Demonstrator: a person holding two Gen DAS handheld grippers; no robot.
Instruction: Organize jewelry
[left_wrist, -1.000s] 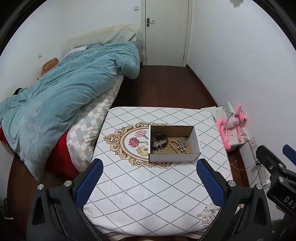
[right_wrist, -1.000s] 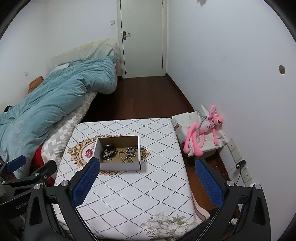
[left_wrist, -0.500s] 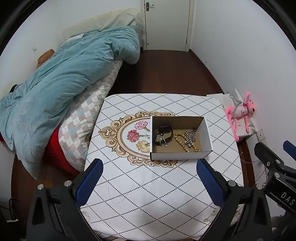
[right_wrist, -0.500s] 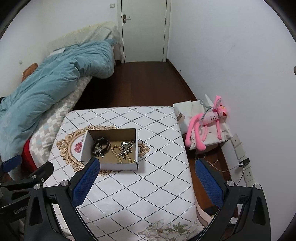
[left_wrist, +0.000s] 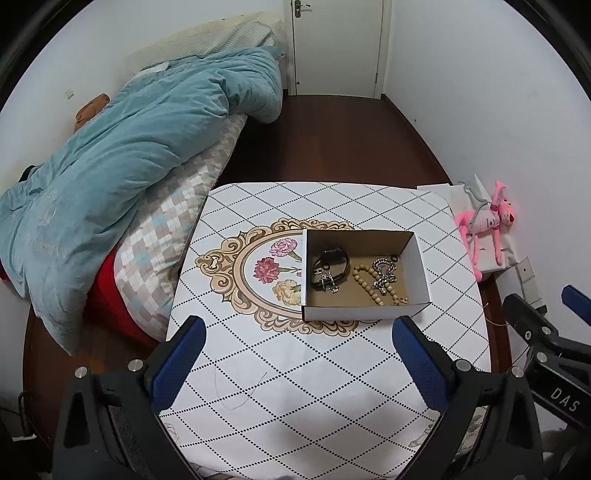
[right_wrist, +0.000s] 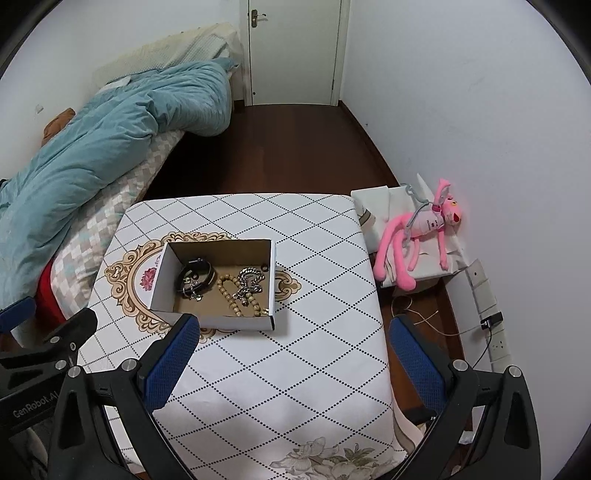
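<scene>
An open cardboard box (left_wrist: 360, 312) (right_wrist: 221, 319) sits on a table with a white diamond-pattern cloth (left_wrist: 314, 387) (right_wrist: 295, 369). Inside lie a black bracelet (left_wrist: 330, 267) (right_wrist: 197, 276), a wooden bead string (left_wrist: 369, 284) (right_wrist: 231, 295) and a silver chain (left_wrist: 384, 273) (right_wrist: 251, 280). My left gripper (left_wrist: 299, 358) is open and empty, hovering above the table in front of the box. My right gripper (right_wrist: 291, 358) is open and empty, over the table's right part, to the right of the box.
A bed with a teal duvet (left_wrist: 129, 155) (right_wrist: 110, 125) stands left of the table. A pink plush toy (left_wrist: 484, 221) (right_wrist: 421, 229) lies on a low white stand at the right wall. Wall sockets and cables (right_wrist: 487, 325) are lower right. A closed door (left_wrist: 336, 44) is at the back.
Both grippers have tilted down and moved closer to the table; the box now appears larger and nearer. Both stay open and empty.
</scene>
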